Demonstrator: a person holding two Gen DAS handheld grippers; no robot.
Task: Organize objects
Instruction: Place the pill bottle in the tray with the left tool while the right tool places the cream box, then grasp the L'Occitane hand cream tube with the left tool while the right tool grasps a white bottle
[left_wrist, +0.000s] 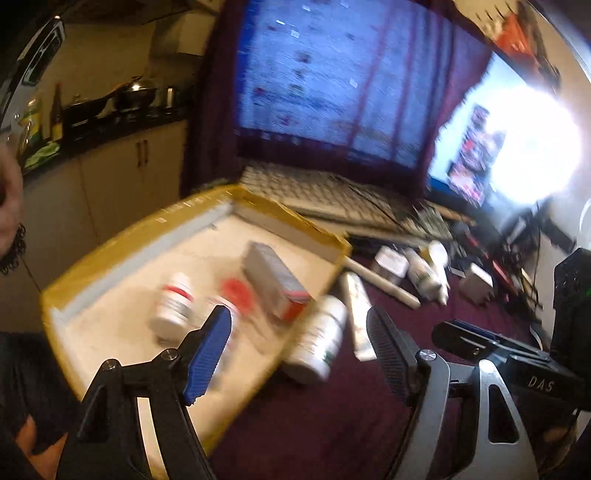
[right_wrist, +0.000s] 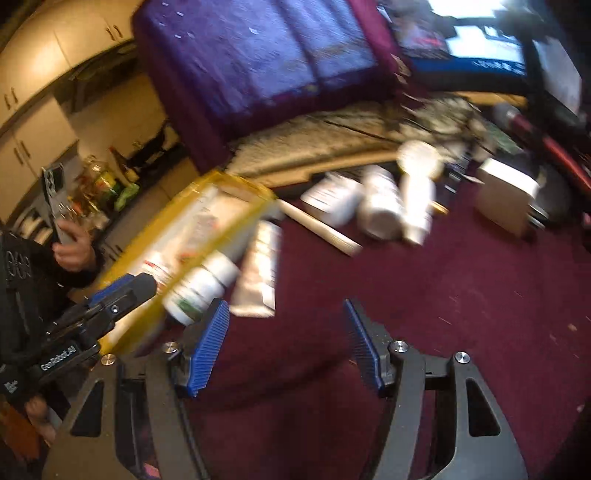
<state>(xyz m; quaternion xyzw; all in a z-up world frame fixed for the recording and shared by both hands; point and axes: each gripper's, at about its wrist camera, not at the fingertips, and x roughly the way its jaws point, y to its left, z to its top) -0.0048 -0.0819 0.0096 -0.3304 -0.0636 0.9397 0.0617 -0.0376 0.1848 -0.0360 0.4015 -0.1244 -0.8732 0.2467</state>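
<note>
Left wrist view: left tool (left_wrist: 299, 325) at lower centre, blue-padded fingers (left_wrist: 208, 354) spread apart, empty. Just beyond the tips, a white bottle with a green label (left_wrist: 319, 338) lying on its side on the maroon worktop (left_wrist: 314, 424), touching the near right edge of the yellow-taped cardboard tray (left_wrist: 110, 243). Right beside the bottle, a pale tube (left_wrist: 358, 314). Inside the tray, at centre left of the frame, a white bottle with a red band (left_wrist: 173, 306) and a grey box with a red end (left_wrist: 275, 280), both blurred. Further right, a huddle of white bottles (left_wrist: 424, 273) near a keyboard (left_wrist: 325, 195). At lower right, the right tool (left_wrist: 469, 338), seen side-on. Right wrist view: right tool (right_wrist: 286, 332) at lower centre, fingers apart, empty, over bare maroon cloth. Green-labelled bottle (right_wrist: 201, 288) up and left of the left fingertip, against the tray (right_wrist: 236, 184) edge; tube (right_wrist: 258, 273) beside it. Bottle cluster (right_wrist: 380, 206) at upper centre, well apart from the tool. Left tool (right_wrist: 122, 291) at left edge.
</note>
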